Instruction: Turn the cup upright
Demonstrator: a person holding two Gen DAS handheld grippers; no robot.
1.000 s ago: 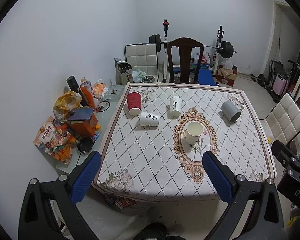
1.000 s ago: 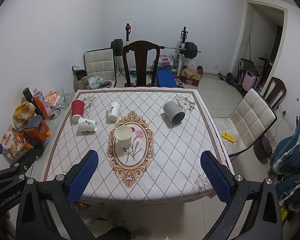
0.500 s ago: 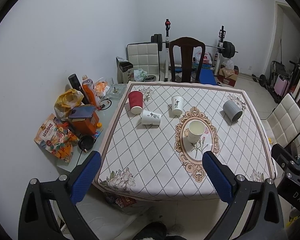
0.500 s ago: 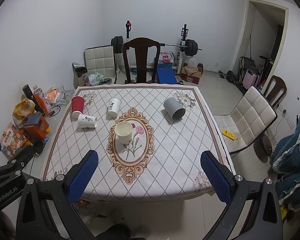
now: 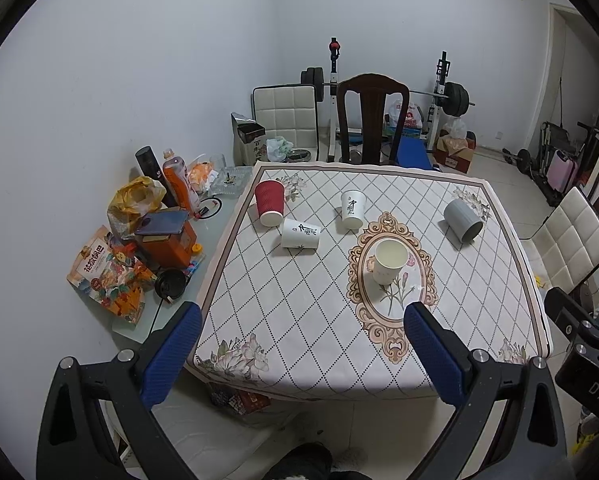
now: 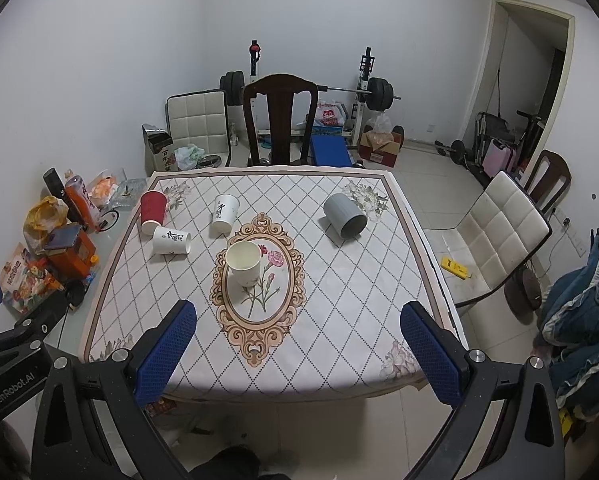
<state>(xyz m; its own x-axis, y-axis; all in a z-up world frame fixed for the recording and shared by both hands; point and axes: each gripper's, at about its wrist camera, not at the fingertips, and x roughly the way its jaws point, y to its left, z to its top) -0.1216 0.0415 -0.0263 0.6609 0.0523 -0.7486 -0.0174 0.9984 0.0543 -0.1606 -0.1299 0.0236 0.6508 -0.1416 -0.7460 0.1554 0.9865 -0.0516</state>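
Five cups sit on the patterned tablecloth (image 6: 339, 300): a cream paper cup (image 6: 243, 263) upright at frame centre, a white printed cup (image 6: 170, 240) and a grey cup (image 6: 345, 215) on their sides, a red cup (image 6: 152, 212) and another white cup (image 6: 224, 213) upside down. Left gripper (image 5: 303, 352) and right gripper (image 6: 299, 354) are both spread wide, holding nothing, low in frame.

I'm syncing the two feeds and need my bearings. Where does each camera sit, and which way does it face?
Left wrist: on the left tool, above the table's near-left side, facing the far wall; its blue fingers and the right tool show.
Right wrist: on the right tool, nearer the middle, facing likewise; the left tool's body shows at left.
Shared: all five cups, including the gray cup, and the dark chair.
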